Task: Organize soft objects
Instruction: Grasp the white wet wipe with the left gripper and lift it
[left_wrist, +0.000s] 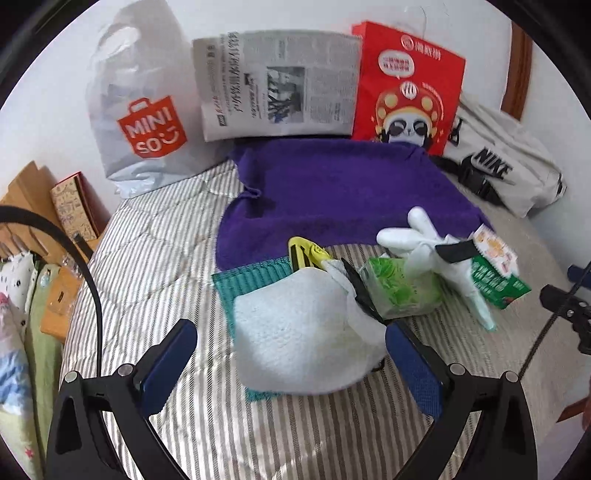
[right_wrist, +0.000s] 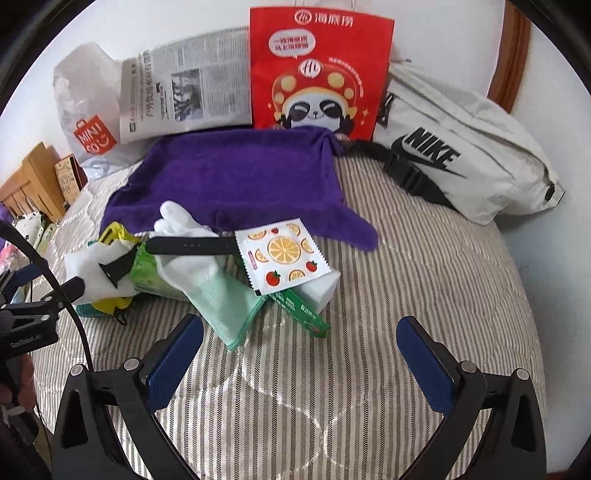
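A pile of small items lies on the striped bed. In the left wrist view a white cloth sits on a teal cloth, between the fingers of my open left gripper. Behind it are a yellow item, a green tissue pack and a white glove. In the right wrist view the glove has a mint cuff, a black strap lies across it, and a fruit-print packet rests on a white block. My right gripper is open and empty in front of the pile.
A purple towel lies spread behind the pile. Against the wall stand a Miniso bag, a newspaper, a red panda bag and a white Nike waist bag. A wooden headboard is at the left.
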